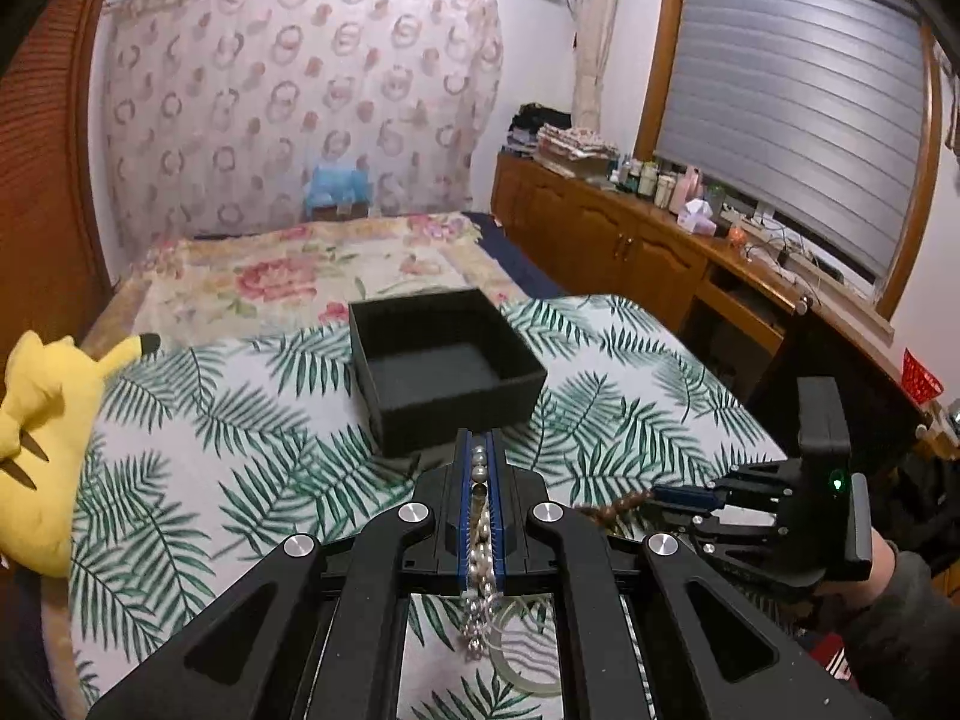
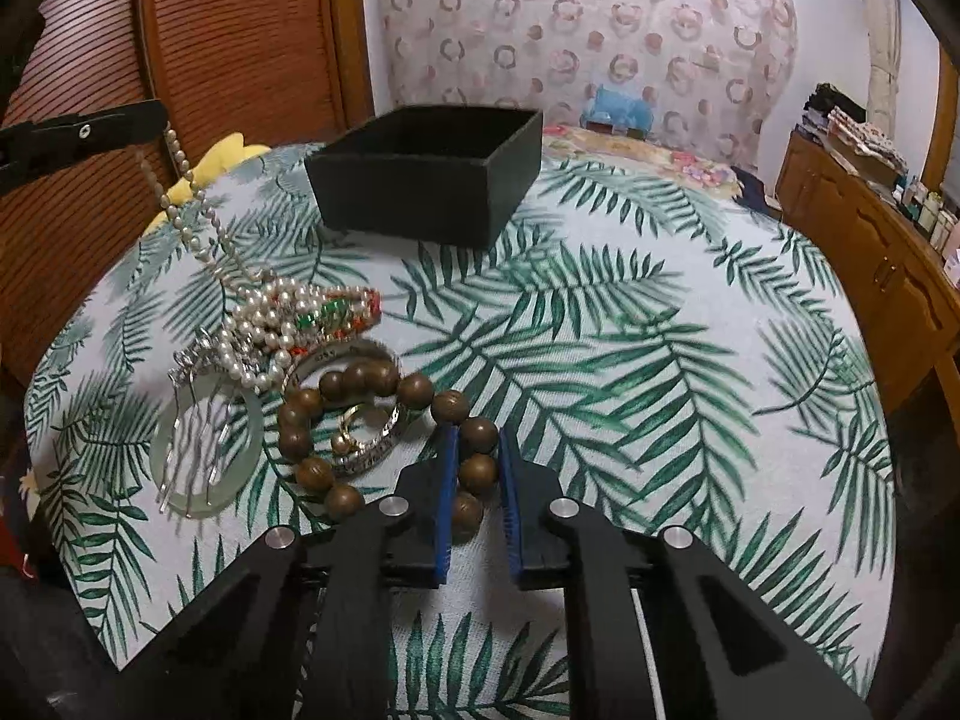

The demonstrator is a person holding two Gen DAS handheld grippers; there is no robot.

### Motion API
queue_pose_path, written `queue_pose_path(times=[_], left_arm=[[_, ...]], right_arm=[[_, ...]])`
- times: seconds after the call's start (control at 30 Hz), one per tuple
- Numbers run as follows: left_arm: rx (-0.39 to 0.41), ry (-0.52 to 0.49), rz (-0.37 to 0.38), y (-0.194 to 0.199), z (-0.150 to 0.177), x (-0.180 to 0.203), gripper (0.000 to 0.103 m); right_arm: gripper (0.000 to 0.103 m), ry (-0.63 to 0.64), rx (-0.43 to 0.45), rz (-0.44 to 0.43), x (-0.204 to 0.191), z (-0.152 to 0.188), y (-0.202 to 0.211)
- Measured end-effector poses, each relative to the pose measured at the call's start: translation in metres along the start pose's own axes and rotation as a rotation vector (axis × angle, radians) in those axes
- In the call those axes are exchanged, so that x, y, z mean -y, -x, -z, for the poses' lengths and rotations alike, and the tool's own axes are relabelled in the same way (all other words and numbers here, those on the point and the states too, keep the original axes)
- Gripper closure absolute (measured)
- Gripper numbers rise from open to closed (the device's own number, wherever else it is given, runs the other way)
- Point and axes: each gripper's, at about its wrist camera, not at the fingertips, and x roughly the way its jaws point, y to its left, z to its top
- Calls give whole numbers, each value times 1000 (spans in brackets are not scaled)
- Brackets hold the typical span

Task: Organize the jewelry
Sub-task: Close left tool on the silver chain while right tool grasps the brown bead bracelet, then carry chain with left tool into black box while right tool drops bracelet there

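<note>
Left wrist view: the left gripper (image 1: 479,459) is clamped on a pearl necklace (image 1: 478,564), its blue-lined fingers (image 1: 463,498) pressed together with greyish-white pearls showing in the narrow slot between them. The strand runs back along the slot and hangs below the gripper in a bunch of small silvery beads, above a pale translucent bangle (image 1: 528,654) lying on the palm-leaf tablecloth (image 1: 252,450). Just ahead of the fingertips sits an open black box (image 1: 444,372), square, dark-lined, with nothing visible inside. The right gripper (image 1: 678,495) reaches in from the right, low over the cloth, with brown beads at its tip. A yellow plush toy (image 1: 42,444) lies at the table's left edge.

Right wrist view: the right gripper (image 2: 477,450) has its jaws narrowed around a wooden bead bracelet (image 2: 360,432), several round brown beads sitting between the blue pads (image 2: 445,492); whether the pads press the beads I cannot tell. The bracelet's loop lies on the cloth, ringing a silver bangle (image 2: 372,450). Left of it sit a heap of white pearls (image 2: 264,324), a red-and-green beaded piece (image 2: 342,312), a silver hair comb (image 2: 192,420) and the pale bangle (image 2: 210,450). The pearl necklace (image 2: 192,204) rises taut from the heap to the left gripper (image 2: 159,117) at upper left. The black box (image 2: 420,180) stands beyond the pile.
</note>
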Motion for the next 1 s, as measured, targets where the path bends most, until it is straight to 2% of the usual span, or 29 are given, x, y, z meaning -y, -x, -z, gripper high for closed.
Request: queue_pose_path(times=[0.5, 0.73, 1.0], left_arm=[[105, -32, 24, 12, -58, -1, 99], [153, -47, 47, 14, -91, 1, 99], [200, -65, 31, 8, -131, -2, 99]], right_arm=[[88, 77, 132, -28, 1, -59, 34], [88, 105, 175, -27, 4, -88, 39], [88, 118, 219, -40, 13, -125, 34]])
